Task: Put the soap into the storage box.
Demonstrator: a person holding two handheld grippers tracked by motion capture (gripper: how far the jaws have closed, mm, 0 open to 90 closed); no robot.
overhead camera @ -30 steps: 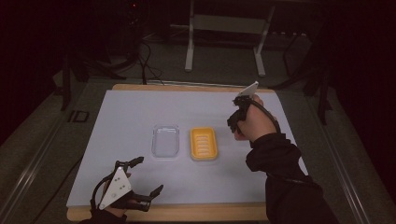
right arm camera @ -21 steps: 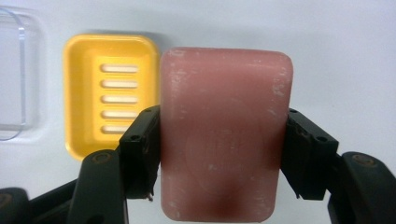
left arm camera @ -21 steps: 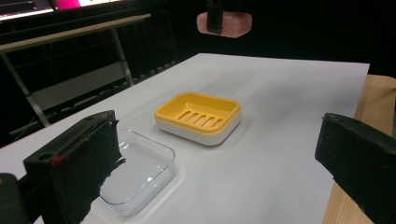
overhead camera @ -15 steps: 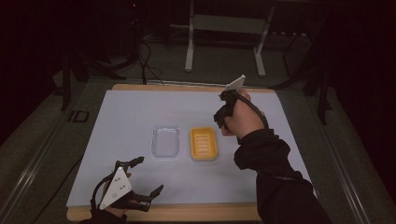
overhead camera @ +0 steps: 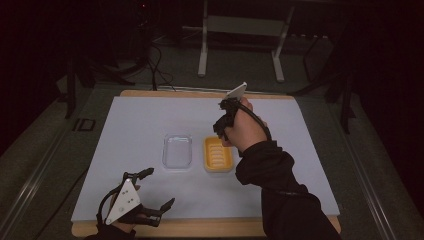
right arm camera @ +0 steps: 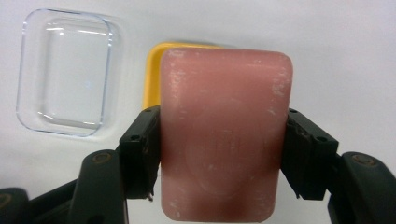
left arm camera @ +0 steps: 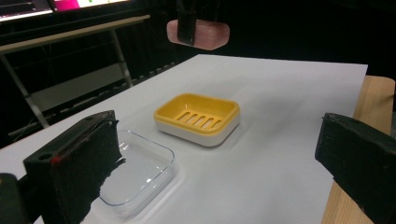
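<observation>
Tabletop (overhead camera: pixel 300 165): yellow soap dish (overhead camera: pixel 218 154) directly below right gripper (right arm camera: pixel 219 149), clear lid (overhead camera: pixel 177 151) beside it. Right fingers (right arm camera: pixel 140 149) clamp pink soap bar (right arm camera: pixel 224 135), raised. Left gripper (overhead camera: pixel 155 189) fingers spread wide, nothing between.

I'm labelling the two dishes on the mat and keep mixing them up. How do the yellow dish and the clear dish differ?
The yellow dish is opaque, while the clear dish is see-through, with the white mat showing through it. The yellow dish has a slotted floor and a white base; the clear dish is smooth and plain. The yellow dish stands taller. Both are empty rounded rectangles lying side by side.
</observation>
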